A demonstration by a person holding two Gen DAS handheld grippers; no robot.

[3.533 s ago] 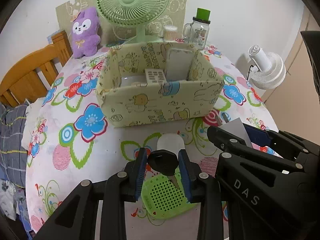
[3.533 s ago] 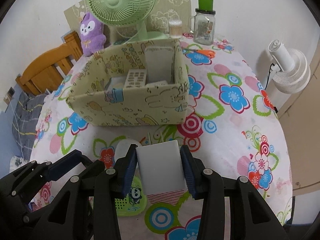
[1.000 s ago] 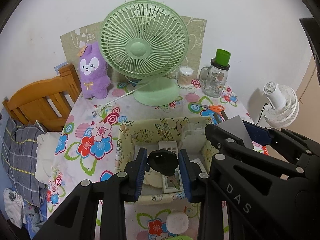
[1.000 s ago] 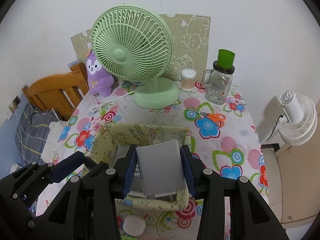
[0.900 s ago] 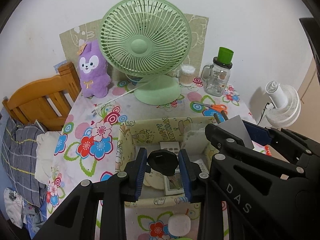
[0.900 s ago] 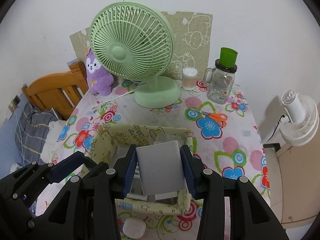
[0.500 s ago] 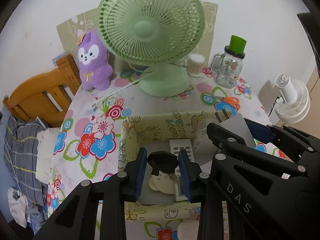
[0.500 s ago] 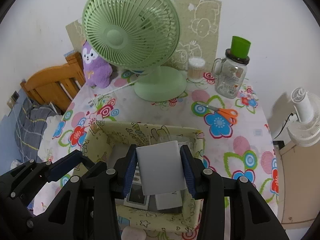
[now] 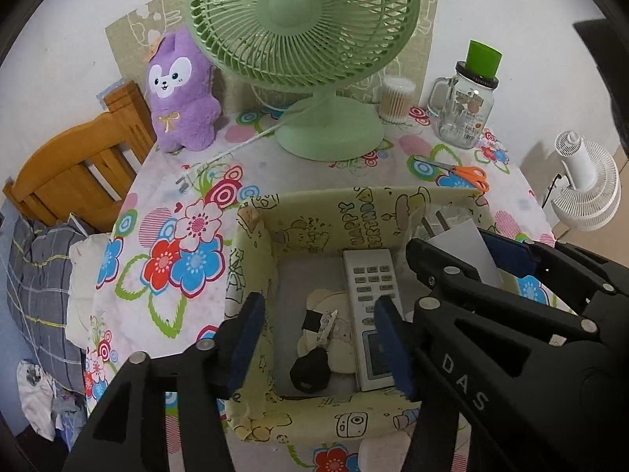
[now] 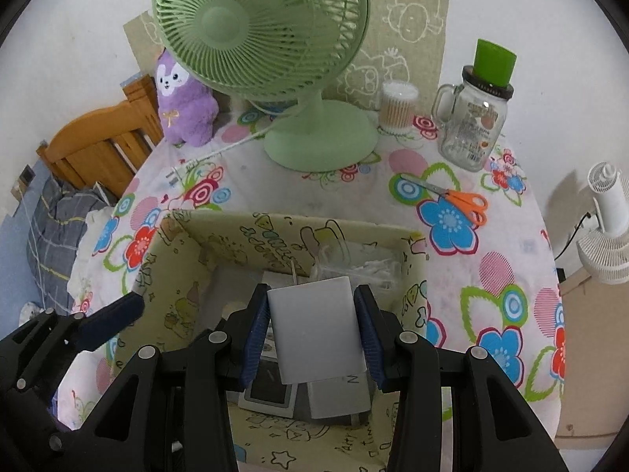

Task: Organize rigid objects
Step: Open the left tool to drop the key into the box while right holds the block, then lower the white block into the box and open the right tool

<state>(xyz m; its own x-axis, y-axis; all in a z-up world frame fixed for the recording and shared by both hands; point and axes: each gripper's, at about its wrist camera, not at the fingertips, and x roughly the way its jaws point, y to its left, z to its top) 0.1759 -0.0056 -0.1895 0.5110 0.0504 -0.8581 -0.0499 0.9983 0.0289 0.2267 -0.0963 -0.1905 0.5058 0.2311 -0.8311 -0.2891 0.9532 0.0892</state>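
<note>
Between the spread fingers of our left gripper point(image 9: 320, 340), which grips nothing, we look straight down into the yellow cartoon-print storage box point(image 9: 354, 212); the black-headed key point(image 9: 312, 365) lies on its floor just ahead of the fingertips, resting on a pale round item, with the white remote control point(image 9: 371, 310) lying lengthwise beside it toward our right finger. Our right gripper point(image 10: 312, 332) pinches a white charger block point(image 10: 316, 326) by its two side faces, holding it over the same box, its metal prongs pointing away from us; beneath it we see a second white block point(image 10: 338, 395) and the remote's screen end. Past the box's far wall, orange-handled scissors point(image 10: 452, 196) lie on the flowered tablecloth point(image 10: 314, 192) ahead and to the right. Farther off stand the green desk fan point(image 10: 275, 39), a purple plush toy point(image 10: 184, 106) to its left, and a cotton swab tub point(image 10: 397, 106) and glass jar mug point(image 10: 479, 118) to its right.
</note>
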